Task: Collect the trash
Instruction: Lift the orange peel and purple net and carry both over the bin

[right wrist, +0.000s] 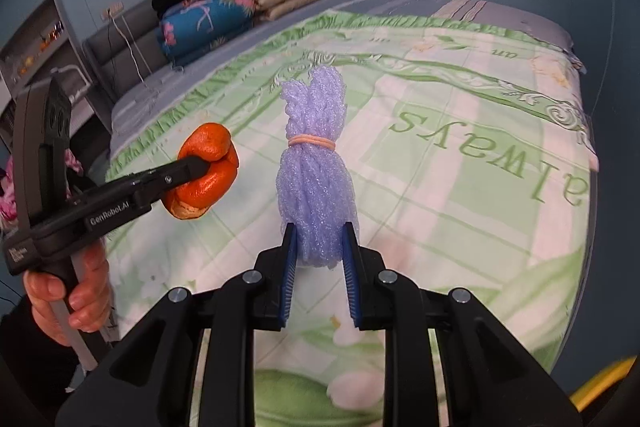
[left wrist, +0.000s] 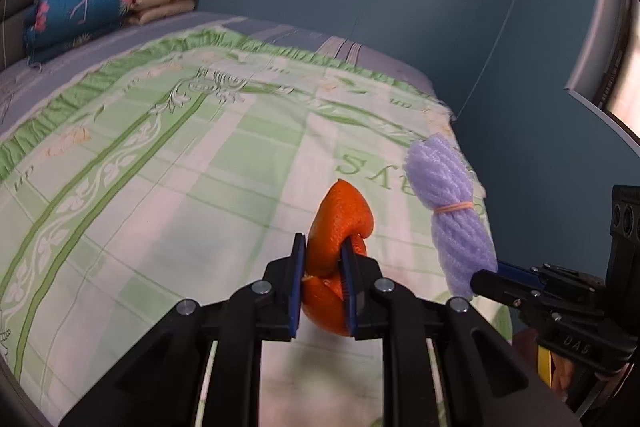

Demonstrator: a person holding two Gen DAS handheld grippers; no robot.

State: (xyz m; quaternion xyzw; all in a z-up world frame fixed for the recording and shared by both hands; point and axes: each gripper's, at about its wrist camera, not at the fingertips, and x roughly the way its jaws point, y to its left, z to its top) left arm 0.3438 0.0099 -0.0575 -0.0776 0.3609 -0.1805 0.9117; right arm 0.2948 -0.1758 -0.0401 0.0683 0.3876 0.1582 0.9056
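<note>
My left gripper (left wrist: 323, 247) is shut on a curled orange peel (left wrist: 340, 223), held in the air above the bed; the same peel (right wrist: 208, 171) shows in the right wrist view, pinched at the tip of the left gripper (right wrist: 200, 163). My right gripper (right wrist: 319, 233) is shut on the lower end of a purple foam net bundle (right wrist: 316, 163) tied with an orange rubber band (right wrist: 312, 142). From the left wrist view that bundle (left wrist: 452, 211) hangs at the right, gripped by the right gripper (left wrist: 490, 277). Both items are lifted off the bedspread.
A green and white bedspread (right wrist: 460, 155) covers the bed. Folded quilts and dark clothes (right wrist: 216, 11) are stacked at the headboard. A shelf unit (right wrist: 36, 39) stands at the left. A person's hand (right wrist: 68, 291) holds the left gripper's handle. Something yellow (right wrist: 600, 383) lies at the lower right.
</note>
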